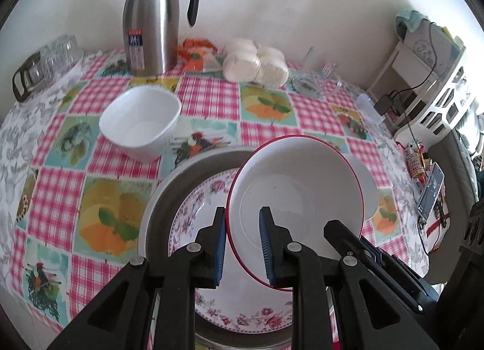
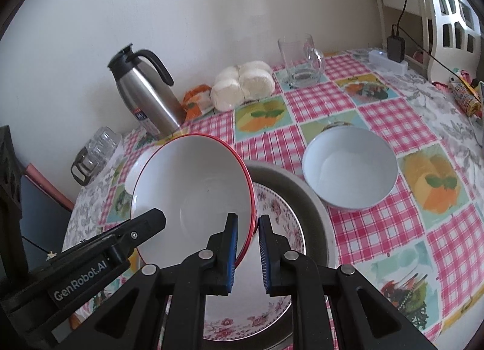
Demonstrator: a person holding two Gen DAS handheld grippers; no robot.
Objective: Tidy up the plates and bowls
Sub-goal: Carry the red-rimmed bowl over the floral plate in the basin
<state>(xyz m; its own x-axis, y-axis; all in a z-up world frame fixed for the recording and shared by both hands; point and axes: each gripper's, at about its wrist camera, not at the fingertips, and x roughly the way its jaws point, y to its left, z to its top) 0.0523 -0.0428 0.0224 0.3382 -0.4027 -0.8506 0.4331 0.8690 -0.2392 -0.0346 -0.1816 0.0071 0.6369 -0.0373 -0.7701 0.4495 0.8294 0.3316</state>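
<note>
Red-rimmed bowl (image 1: 295,186) clamped by left tongs (image 1: 243,247); right tongs (image 2: 247,254) clamp opposite rim.

Hidden behind the red-rimmed bowl (image 1: 295,186): most of a white plate (image 1: 367,186) and part of the floral plate (image 1: 193,214). Cut off at the lower edge: the metal basin (image 2: 314,214). Unreadable: the label on the steel jug (image 1: 151,23). Blurred together: the upturned glasses (image 1: 57,53).

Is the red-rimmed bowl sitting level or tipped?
Tipped. The red-rimmed bowl is held on edge over the floral plate, rim pinched by both claws.
</note>
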